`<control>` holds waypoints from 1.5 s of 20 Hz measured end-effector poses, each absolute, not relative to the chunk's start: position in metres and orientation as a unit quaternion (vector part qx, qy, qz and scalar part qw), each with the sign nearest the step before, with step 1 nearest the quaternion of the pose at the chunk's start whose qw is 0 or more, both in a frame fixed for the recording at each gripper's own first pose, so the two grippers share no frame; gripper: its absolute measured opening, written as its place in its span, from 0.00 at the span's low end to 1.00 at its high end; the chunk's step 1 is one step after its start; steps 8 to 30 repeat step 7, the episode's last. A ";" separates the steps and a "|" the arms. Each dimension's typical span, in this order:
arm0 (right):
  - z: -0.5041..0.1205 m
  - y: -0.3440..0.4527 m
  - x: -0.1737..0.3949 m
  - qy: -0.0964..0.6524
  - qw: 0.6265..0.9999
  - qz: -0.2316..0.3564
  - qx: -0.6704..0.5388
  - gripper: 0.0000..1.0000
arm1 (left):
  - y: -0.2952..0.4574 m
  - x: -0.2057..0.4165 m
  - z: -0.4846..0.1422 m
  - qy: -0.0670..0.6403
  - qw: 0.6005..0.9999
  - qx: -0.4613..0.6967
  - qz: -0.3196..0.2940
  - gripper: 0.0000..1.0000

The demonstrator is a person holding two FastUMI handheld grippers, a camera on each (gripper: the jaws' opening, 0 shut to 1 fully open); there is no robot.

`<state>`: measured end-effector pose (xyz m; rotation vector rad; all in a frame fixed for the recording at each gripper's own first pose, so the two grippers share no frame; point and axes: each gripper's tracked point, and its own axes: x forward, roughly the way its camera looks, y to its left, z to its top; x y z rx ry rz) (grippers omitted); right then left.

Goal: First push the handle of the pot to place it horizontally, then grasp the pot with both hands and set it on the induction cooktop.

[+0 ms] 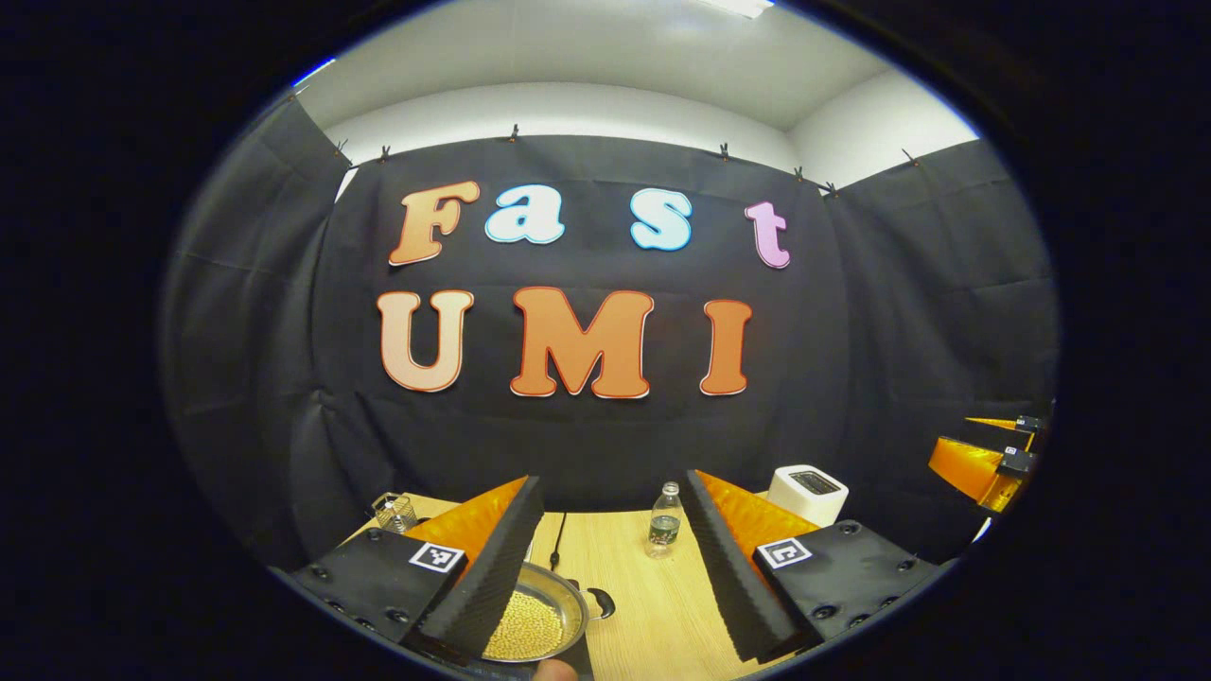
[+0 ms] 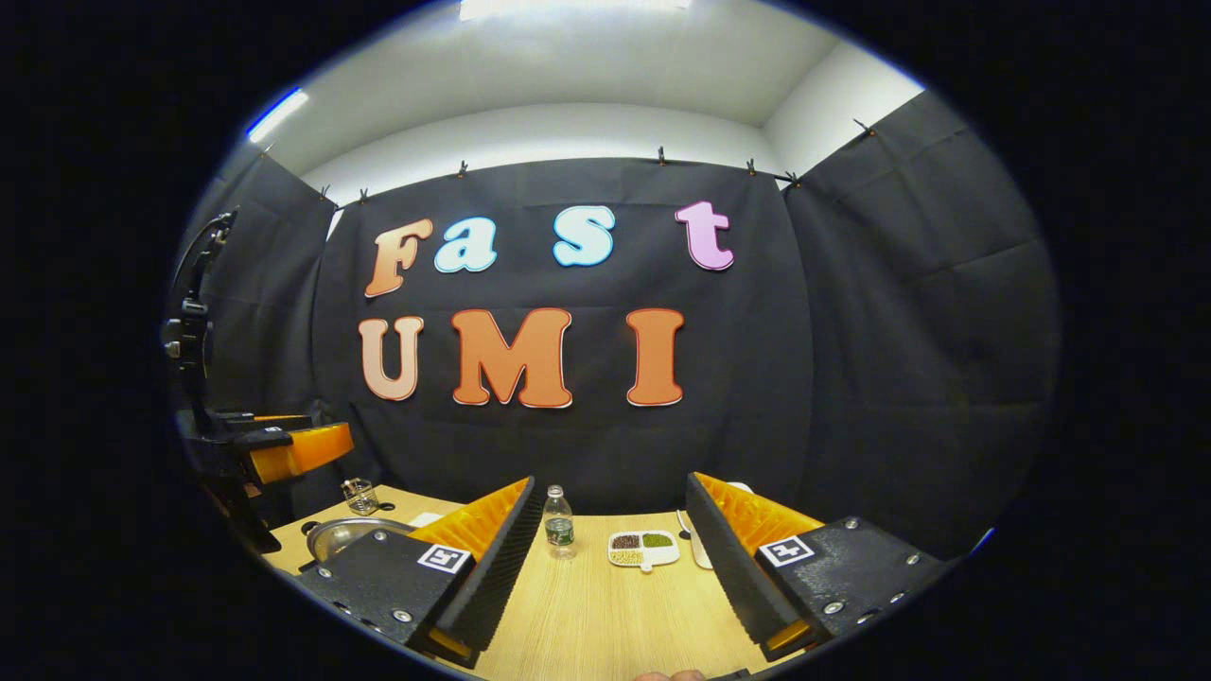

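A steel pot (image 1: pixel 544 619) holding yellow beans sits low in the left gripper view, partly hidden behind my left finger, with a black handle (image 1: pixel 602 602) at its right rim. My left gripper (image 1: pixel 613 506) is open above the table, its fingers either side of the pot's right half and not touching it. In the right gripper view the pot (image 2: pixel 342 534) lies at the far left, beyond my open right gripper (image 2: pixel 608 501). The left gripper (image 2: pixel 284 446) hangs above the pot there. The right gripper (image 1: pixel 991 454) appears at the far right edge of the left gripper view.
On the wooden table (image 2: pixel 596 605) stand a water bottle (image 2: pixel 558 522), a divided dish of beans (image 2: pixel 643 549) and a white spoon (image 2: pixel 695 550). A white appliance (image 1: pixel 807 494) sits at the back right, a wire-wrapped glass (image 1: pixel 395 513) at the back left. A thin black rod (image 1: pixel 558 541) lies behind the pot.
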<state>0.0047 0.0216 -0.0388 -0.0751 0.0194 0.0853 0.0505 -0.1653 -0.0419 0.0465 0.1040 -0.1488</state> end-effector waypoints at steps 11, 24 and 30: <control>-0.046 0.029 0.006 0.012 0.998 0.055 -0.037 0.95 | -0.160 0.052 -0.051 0.064 0.996 0.020 -0.065 0.94; -0.046 0.029 0.006 0.012 0.998 0.055 -0.037 0.95 | -0.160 0.052 -0.051 0.064 0.996 0.020 -0.065 0.94; -0.046 0.029 0.006 0.012 0.998 0.055 -0.037 0.95 | -0.160 0.052 -0.051 0.064 0.996 0.020 -0.065 0.94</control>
